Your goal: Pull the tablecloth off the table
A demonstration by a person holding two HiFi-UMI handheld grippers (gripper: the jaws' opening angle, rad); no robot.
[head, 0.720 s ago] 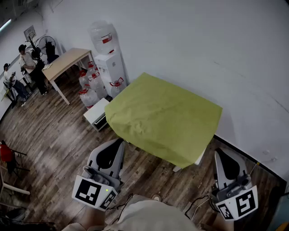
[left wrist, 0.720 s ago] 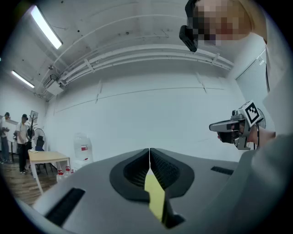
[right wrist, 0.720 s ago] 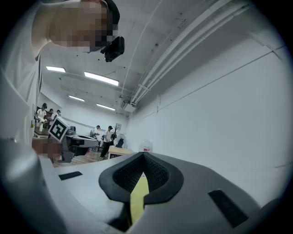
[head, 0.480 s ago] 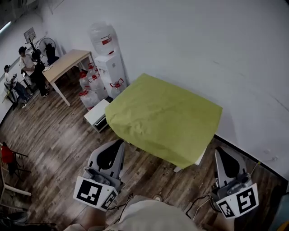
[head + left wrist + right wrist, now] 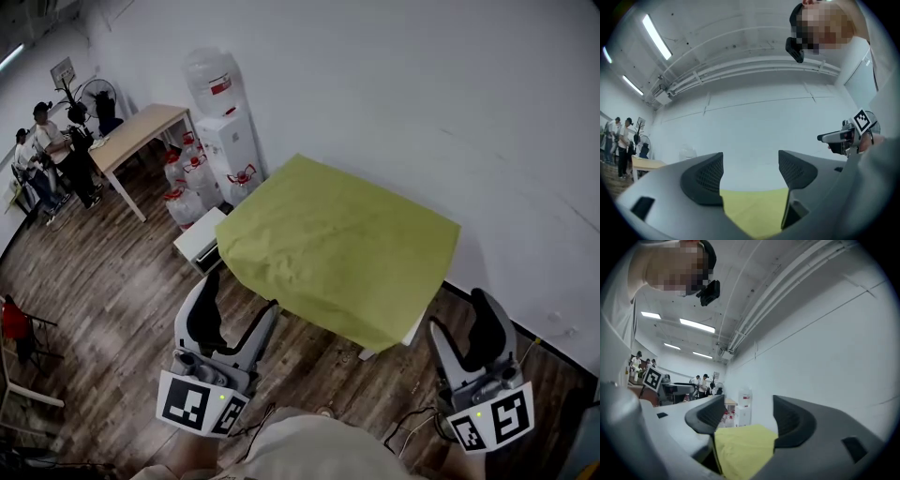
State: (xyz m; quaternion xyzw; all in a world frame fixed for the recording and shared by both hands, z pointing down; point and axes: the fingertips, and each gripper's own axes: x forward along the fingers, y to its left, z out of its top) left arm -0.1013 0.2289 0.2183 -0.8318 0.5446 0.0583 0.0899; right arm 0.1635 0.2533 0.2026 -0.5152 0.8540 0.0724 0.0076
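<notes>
A yellow-green tablecloth (image 5: pixel 337 244) covers a small table (image 5: pixel 412 330) that stands against the white wall; it hangs over the near edge. My left gripper (image 5: pixel 236 314) hovers over the floor just short of the cloth's near left corner, open wide, with nothing between its fingers. My right gripper (image 5: pixel 461 333) is off the near right corner, open less wide and also empty. In the left gripper view the tablecloth (image 5: pixel 754 208) lies ahead, low between the left gripper's (image 5: pixel 751 168) jaws. The right gripper view shows the tablecloth (image 5: pixel 743 446) ahead, below the right gripper's (image 5: pixel 749 411) jaws.
A water dispenser (image 5: pixel 225 122) and several water bottles (image 5: pixel 183 183) stand left of the table, with a low white box (image 5: pixel 199 236) beside the cloth's left corner. A wooden table (image 5: pixel 136 131) and people (image 5: pixel 47 155) are at the far left. The floor is dark wood.
Both grippers had their jaws together earlier; now both stand open. They have also shifted slightly toward the table.
</notes>
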